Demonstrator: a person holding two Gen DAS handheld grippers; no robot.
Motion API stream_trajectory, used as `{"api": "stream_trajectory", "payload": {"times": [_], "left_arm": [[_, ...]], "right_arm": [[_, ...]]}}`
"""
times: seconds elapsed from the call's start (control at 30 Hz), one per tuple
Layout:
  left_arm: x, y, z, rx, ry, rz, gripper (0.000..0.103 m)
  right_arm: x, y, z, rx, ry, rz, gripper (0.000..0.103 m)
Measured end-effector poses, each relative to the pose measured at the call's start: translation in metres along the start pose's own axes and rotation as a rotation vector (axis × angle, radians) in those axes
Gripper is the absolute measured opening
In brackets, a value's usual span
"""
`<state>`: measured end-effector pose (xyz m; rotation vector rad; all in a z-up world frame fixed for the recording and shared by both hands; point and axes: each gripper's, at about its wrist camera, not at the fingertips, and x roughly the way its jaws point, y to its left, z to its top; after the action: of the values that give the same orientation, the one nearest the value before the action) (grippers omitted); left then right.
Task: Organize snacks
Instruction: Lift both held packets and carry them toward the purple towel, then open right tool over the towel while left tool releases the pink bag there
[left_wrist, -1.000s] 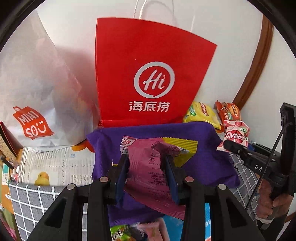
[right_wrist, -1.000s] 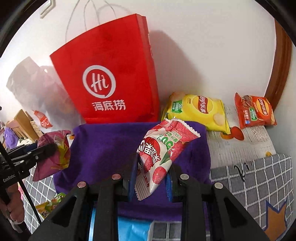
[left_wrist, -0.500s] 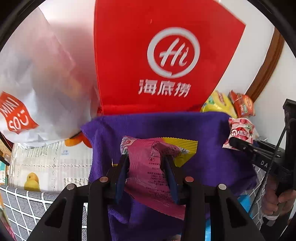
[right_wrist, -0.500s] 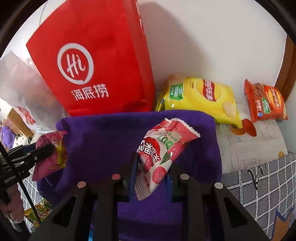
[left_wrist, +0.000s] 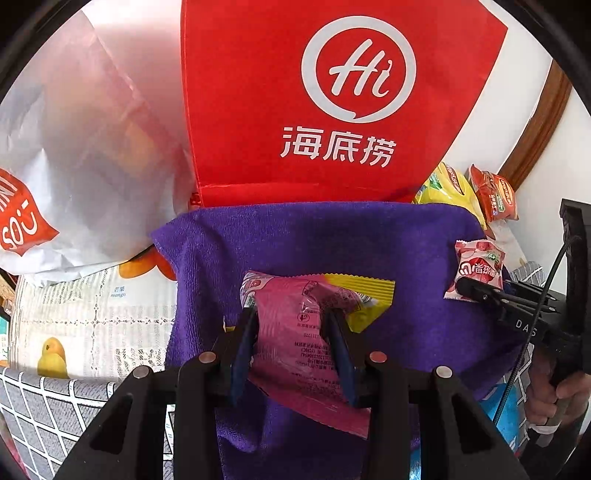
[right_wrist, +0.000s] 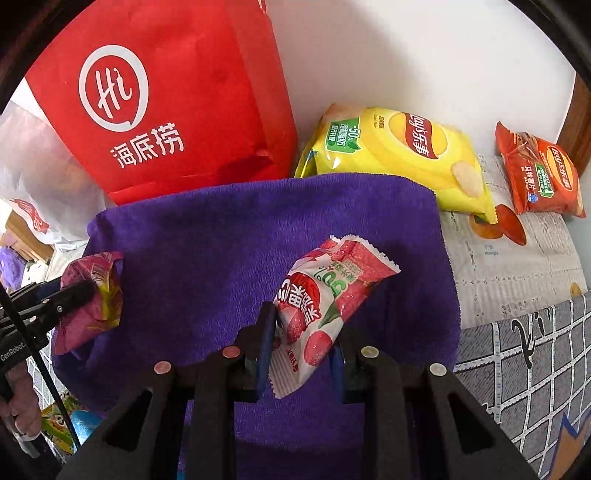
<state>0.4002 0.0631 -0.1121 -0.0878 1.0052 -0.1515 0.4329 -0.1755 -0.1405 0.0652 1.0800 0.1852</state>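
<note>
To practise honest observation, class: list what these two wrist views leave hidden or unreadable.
- Left wrist: the pink packet has its lower part behind the left gripper; its print is too small to read.
- Right wrist: the yellow chip bag has its bottom edge behind the purple towel.
- Both: the red bag has its top cut off by the frame.

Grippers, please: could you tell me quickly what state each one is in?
Left gripper: shut on the pink snack packet.
Right gripper: shut on the red strawberry packet.

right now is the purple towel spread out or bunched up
Spread out: the purple towel lies flat and wide before the red bag, edges showing.
</note>
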Motion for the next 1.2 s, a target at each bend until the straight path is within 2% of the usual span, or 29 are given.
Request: {"api": "stream_trajectory", "payload": {"times": [0.43, 0.5, 0.57, 0.7, 0.77, 0.8, 0.83, 0.93, 1.07, 1.2], "left_arm": [[-0.001, 0.000, 0.000, 0.002, -0.004, -0.007, 0.039], [-0.002, 0.000, 0.000, 0.006, -0.003, -0.006, 0.039], [-0.002, -0.002, 0.000, 0.007, 0.000, -0.007, 0.039], [-0.004, -0.003, 0.000, 0.005, 0.003, -0.020, 0.040], [-0.007, -0.003, 0.001, -0.002, 0.001, -0.031, 0.054], [-0.009, -0.003, 0.001, -0.005, -0.005, -0.034, 0.069], [-0.012, -0.005, 0.002, -0.005, -0.016, -0.037, 0.074], [-0.022, -0.010, 0.001, 0.017, -0.046, -0.019, 0.074], [-0.031, -0.014, 0.002, 0.030, -0.059, -0.029, 0.074], [-0.044, -0.016, 0.004, 0.040, -0.079, -0.033, 0.074]], "right_arm": [[0.008, 0.003, 0.001, -0.022, 0.017, -0.012, 0.030], [0.008, 0.005, 0.001, -0.033, 0.023, -0.014, 0.036], [0.007, 0.008, 0.001, -0.041, 0.025, -0.022, 0.049], [0.001, 0.012, 0.003, -0.047, 0.011, -0.015, 0.058], [-0.005, 0.014, 0.004, -0.052, -0.010, -0.020, 0.067], [-0.011, 0.015, 0.005, -0.053, -0.029, -0.025, 0.070], [-0.014, 0.015, 0.005, -0.052, -0.043, -0.029, 0.075], [-0.027, 0.018, 0.006, -0.051, -0.086, -0.028, 0.080], [-0.040, 0.021, 0.009, -0.045, -0.114, -0.022, 0.081], [-0.055, 0.026, 0.009, -0.052, -0.148, -0.066, 0.081]]}}
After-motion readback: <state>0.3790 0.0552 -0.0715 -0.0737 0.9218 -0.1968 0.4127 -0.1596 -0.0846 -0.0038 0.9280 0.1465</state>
